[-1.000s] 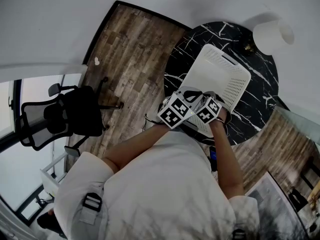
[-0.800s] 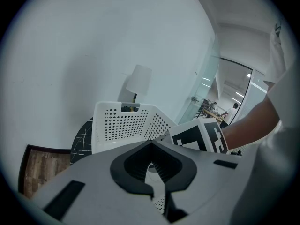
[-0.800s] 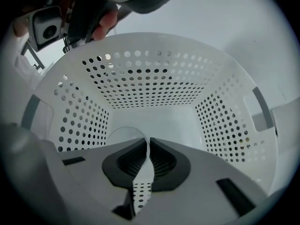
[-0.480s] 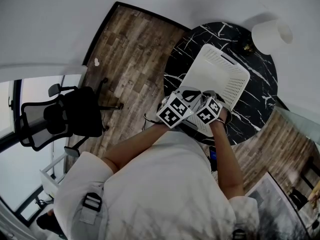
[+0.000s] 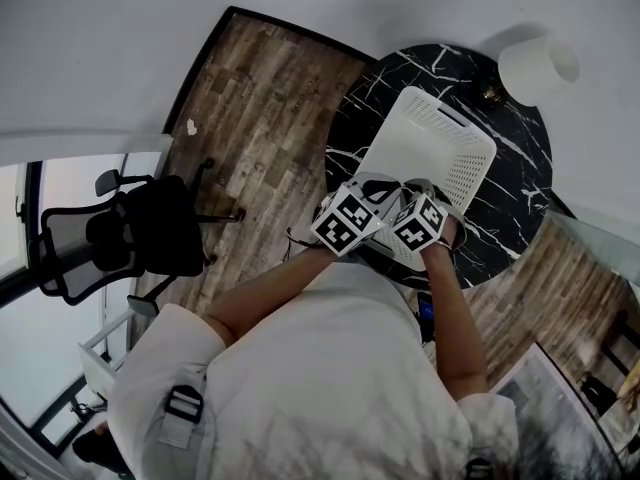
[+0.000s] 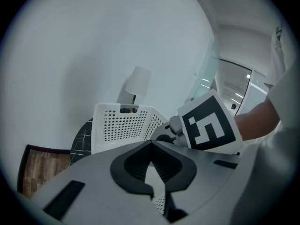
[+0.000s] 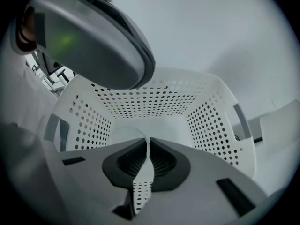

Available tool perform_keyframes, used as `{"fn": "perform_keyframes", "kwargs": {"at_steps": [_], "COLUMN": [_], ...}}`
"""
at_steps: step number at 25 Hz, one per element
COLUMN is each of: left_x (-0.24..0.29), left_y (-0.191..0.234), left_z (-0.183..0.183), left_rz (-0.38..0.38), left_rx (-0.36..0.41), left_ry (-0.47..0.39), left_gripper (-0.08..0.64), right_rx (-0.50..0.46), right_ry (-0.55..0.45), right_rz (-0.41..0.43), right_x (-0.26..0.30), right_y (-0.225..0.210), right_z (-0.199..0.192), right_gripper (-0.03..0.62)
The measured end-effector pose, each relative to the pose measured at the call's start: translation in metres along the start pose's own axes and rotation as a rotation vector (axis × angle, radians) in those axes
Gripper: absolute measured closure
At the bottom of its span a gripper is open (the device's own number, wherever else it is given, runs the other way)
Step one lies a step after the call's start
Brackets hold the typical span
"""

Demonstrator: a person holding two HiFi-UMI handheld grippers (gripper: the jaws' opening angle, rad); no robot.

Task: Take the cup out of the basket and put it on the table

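left claw point(image 6: 150, 153) closed to a slit, empty | right claw point(image 7: 149, 149) likewise, aimed into basket point(image 7: 211, 121) | cup point(image 7: 123, 134), seemingly, on basket floor | risk: unopened claw topples cup or shoves basket across bench point(image 5: 400, 78)

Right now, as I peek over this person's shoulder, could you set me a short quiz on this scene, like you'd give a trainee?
1. True or false: the white basket stands on the wood floor.
2. What does the right gripper look into? A) the basket B) a drawer C) a sink
3. Name the thing that stands on the table beyond the basket.

Key:
1. False. It stands on the black marble table.
2. A.
3. The white lamp.
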State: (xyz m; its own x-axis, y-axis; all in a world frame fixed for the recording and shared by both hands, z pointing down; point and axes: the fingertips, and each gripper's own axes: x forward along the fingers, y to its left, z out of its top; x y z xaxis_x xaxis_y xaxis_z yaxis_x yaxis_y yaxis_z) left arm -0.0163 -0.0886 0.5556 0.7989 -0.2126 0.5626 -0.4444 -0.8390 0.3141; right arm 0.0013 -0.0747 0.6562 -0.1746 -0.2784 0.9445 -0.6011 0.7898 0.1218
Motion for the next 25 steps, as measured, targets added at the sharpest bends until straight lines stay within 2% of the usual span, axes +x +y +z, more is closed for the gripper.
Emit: {"fn": "perform_keyframes", "kwargs": {"at_steps": [25], "left_x": [-0.026], "left_y": [-0.022], "left_z": [0.036], "left_rz": [-0.002], "left_rx": [0.054], "left_ry": [-0.066], "left_gripper": [0.554], "right_rx": [0.043], "right_ry": [-0.077], "right_rz": [-0.047], "right_x": [-0.068], "right_y": [-0.001], "right_z": [0.008], "right_gripper": [0.568]}}
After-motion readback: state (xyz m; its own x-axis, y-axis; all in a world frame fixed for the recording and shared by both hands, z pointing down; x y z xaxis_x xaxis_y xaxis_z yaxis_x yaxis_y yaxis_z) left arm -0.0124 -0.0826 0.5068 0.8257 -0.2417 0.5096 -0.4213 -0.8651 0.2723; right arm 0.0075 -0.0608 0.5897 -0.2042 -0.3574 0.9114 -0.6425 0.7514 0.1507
